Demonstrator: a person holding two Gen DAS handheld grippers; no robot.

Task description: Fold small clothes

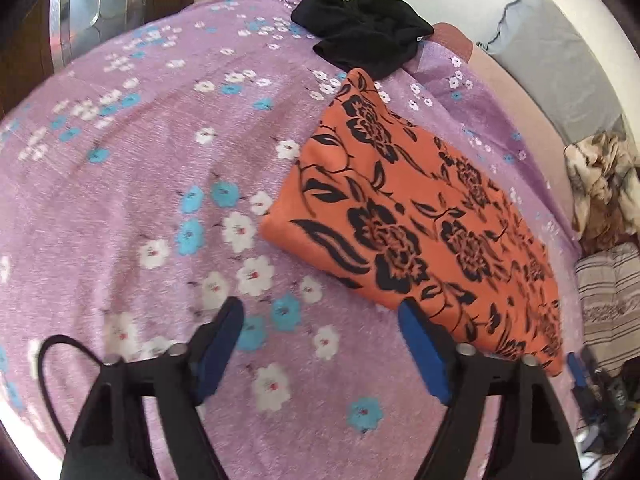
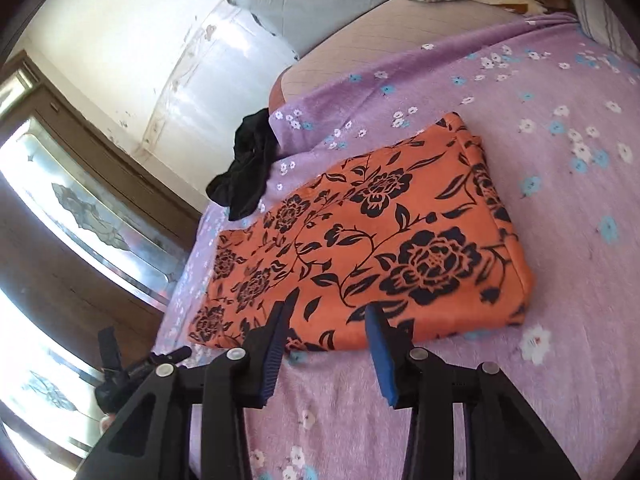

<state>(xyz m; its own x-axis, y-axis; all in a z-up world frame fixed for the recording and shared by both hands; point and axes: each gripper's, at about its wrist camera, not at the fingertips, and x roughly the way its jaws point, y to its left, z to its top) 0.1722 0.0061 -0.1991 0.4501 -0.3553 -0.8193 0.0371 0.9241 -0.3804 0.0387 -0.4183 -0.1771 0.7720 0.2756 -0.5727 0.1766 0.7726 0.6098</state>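
Left wrist view shows the left hand-held gripper (image 1: 320, 320) with its blue-padded jaws spread apart and nothing between them, hovering over a fuzzy lilac bedspread (image 1: 140, 180) printed with white and turquoise flowers. An orange cloth (image 1: 420, 220) with black floral print lies folded into a flat, soft-edged rectangle on the bed, toward the bedspread's far edge; the gripper's right pad sits just at its near corner. A crumpled black garment (image 1: 360, 36) sits at the bedspread's far corner, just beyond the orange cloth. Right wrist view has the right hand-held gripper (image 2: 328, 312) partly open and empty at the cloth's near edge.
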